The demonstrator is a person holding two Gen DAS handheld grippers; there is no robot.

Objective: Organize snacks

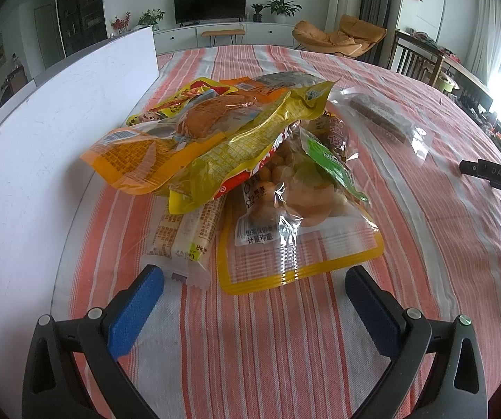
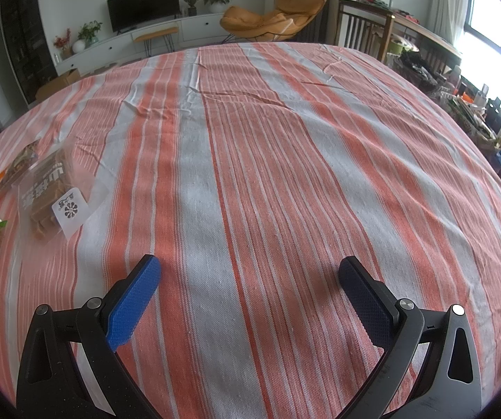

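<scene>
Left tool (image 1: pixel 254 279) gapes before the snack pile (image 1: pixel 229 146); right tool (image 2: pixel 249 270) (also apart) over striped cloth (image 2: pixel 285 139).

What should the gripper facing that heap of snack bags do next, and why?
Probably ease the left gripper forward onto the yellow-edged clear pouch. Its jaws are open and empty, and that pouch's edge lies nearest between them, at the foot of the pile.

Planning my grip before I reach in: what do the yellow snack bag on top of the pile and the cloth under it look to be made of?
Yellow snack bag: thin glossy plastic film, judging by its glare and crinkles; probably slippery.
Striped tablecloth: matte woven fabric, with visible weave and creases.
</scene>
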